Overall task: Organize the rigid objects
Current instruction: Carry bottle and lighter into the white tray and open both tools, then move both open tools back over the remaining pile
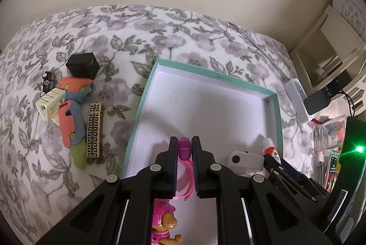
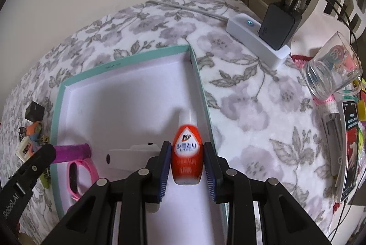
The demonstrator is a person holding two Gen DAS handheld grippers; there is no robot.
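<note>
A flowery blanket (image 1: 160, 25) lies under a big box lid (image 2: 128, 57) with a green rim. In the lid, the right gripper (image 2: 187, 160) squeezes an orange bottle (image 2: 187, 153), tip pointing away. The left gripper (image 1: 184, 151) pinches a purple tube (image 1: 184, 149), pointing away too.

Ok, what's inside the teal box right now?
Inside the teal box: pink wristband, white gadget, purple piece and orange bottle, both gripped. A pink toy figure is partly covered.

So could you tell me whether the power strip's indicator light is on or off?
On: the power strip shows a small lit blue ring beside the plugged-in black charger.
</note>
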